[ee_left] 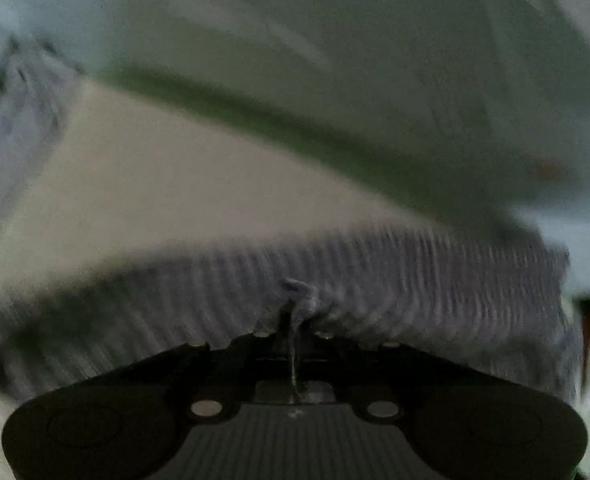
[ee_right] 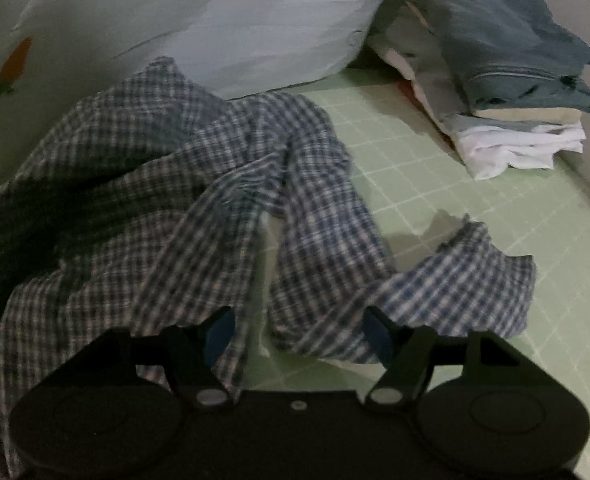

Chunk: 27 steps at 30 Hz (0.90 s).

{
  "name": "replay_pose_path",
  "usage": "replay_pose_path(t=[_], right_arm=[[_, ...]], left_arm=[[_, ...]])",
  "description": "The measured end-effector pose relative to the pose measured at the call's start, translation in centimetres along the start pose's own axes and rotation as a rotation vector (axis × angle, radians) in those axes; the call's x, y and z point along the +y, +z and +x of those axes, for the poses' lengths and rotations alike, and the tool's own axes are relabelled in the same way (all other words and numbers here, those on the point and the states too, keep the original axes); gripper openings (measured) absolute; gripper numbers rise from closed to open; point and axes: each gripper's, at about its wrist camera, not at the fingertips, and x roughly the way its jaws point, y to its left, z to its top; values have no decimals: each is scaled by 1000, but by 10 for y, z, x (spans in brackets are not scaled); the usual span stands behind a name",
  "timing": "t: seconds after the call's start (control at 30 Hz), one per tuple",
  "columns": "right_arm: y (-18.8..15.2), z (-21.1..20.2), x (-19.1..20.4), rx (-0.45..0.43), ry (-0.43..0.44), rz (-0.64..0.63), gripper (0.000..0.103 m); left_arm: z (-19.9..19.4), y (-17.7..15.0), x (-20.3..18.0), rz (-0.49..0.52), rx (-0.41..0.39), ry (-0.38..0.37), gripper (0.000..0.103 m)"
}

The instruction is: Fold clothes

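Pinched cloth fills the closed left hand-held gripper (ee_left: pixel 295 320); the right hand-held gripper (ee_right: pixel 299 330) gapes over the checked shirt (ee_right: pixel 199 184), lower centre. Next: grasp, spread flat.

Soft woven checked shirt (ee_right: pixel 199 184) on a matt grid-printed sheet (ee_right: pixel 475 216).

One checked shirt (ee_right: pixel 199 184), one folded stack (ee_right: pixel 507 92), one pillow (ee_right: pixel 255 28)

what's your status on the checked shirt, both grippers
Left gripper shut, pinching checked shirt fabric. Right gripper jaws open over the crumpled shirt, nothing held. Folded stack sits apart at the far right.
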Motion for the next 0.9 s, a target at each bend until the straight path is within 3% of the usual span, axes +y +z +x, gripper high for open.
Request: replay_pose_path(t=[0.07, 0.17, 0.3, 0.5, 0.6, 0.77, 0.83, 0.87, 0.9], right_arm=[[1, -2, 0, -7, -15, -11, 72], [0, -5, 6, -17, -13, -41, 72], [-5, -14, 26, -17, 57, -78, 73], [-27, -30, 78, 23, 258, -238, 76], [-42, -34, 100, 81, 349, -290, 77], [-59, -37, 112, 140, 372, -343, 80], [-62, -35, 108, 176, 401, -312, 75], [-64, -36, 105, 192, 417, -290, 61], [-65, -36, 101, 207, 434, -268, 38]], left_arm=[[-7, 25, 15, -52, -67, 14, 2], [-17, 45, 22, -70, -167, 101, 8], [-18, 31, 13, -17, -152, 151, 54], [-28, -34, -1, 85, -44, 132, 73], [-26, -62, -8, 115, 21, 116, 73], [-20, -99, -14, 185, 115, 106, 73], [-19, -107, -11, 205, 135, 129, 50], [-19, -110, -8, 206, 145, 139, 21], [-19, -113, -6, 208, 156, 149, 11]])
